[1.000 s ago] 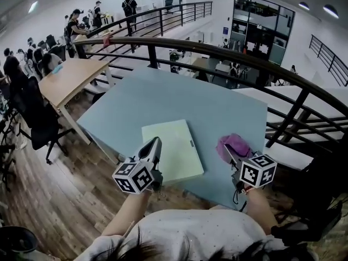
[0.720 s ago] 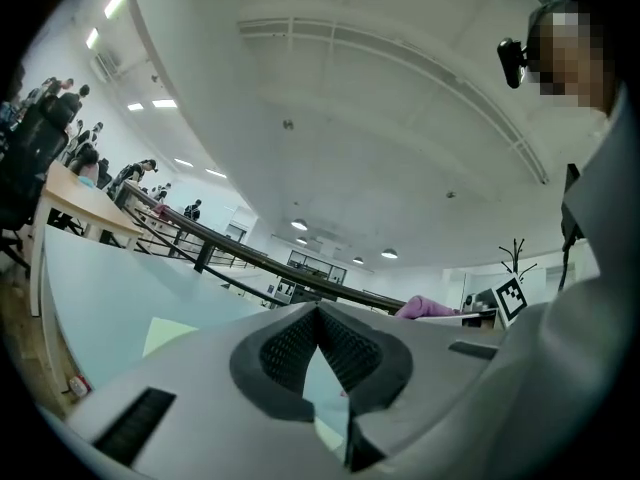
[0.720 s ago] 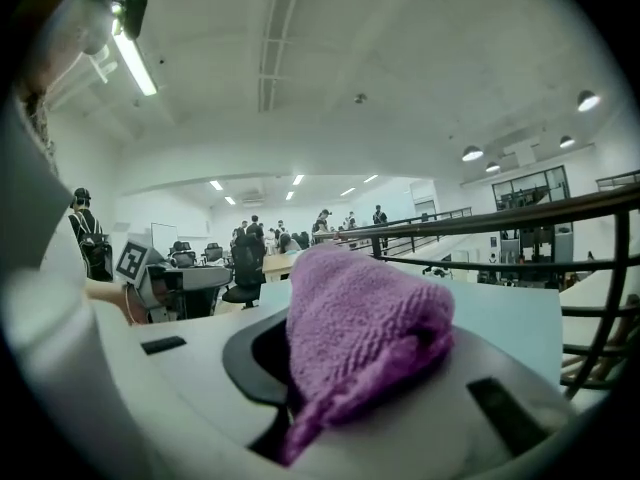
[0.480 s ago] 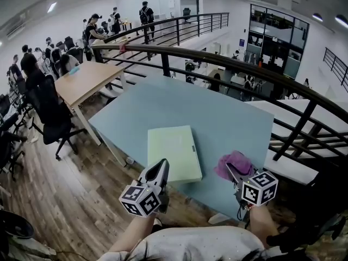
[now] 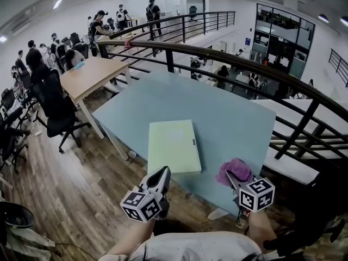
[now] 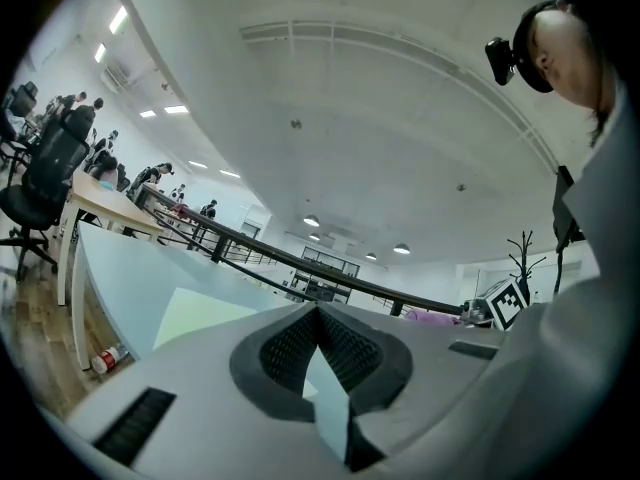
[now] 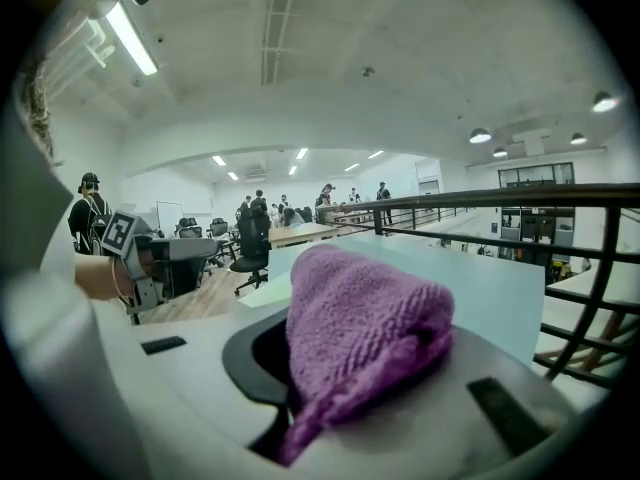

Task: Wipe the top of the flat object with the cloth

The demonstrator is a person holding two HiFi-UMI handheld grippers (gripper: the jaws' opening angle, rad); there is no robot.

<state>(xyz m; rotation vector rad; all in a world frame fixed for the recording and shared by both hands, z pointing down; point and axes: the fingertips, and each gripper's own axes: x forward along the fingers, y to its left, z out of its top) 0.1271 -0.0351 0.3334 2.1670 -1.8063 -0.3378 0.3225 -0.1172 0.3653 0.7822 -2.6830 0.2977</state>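
cloth (image 7: 365, 328) | clamped in right tongs (image 5: 231, 176) | tong tips hidden under it

The flat rectangular pad (image 5: 169, 145) is plain pale yellow-green; the looped terry cloth (image 5: 235, 170) is purple. The smooth worktop (image 5: 217, 107) is light blue-grey. The left gripper (image 5: 162, 172) and right gripper (image 5: 230, 175) show black square markers on white.

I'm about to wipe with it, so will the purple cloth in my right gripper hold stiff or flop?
Probably floppy: the purple cloth bunches and droops from the right gripper. Its looped, towel-like weave suggests it is light and drags rather than slips.
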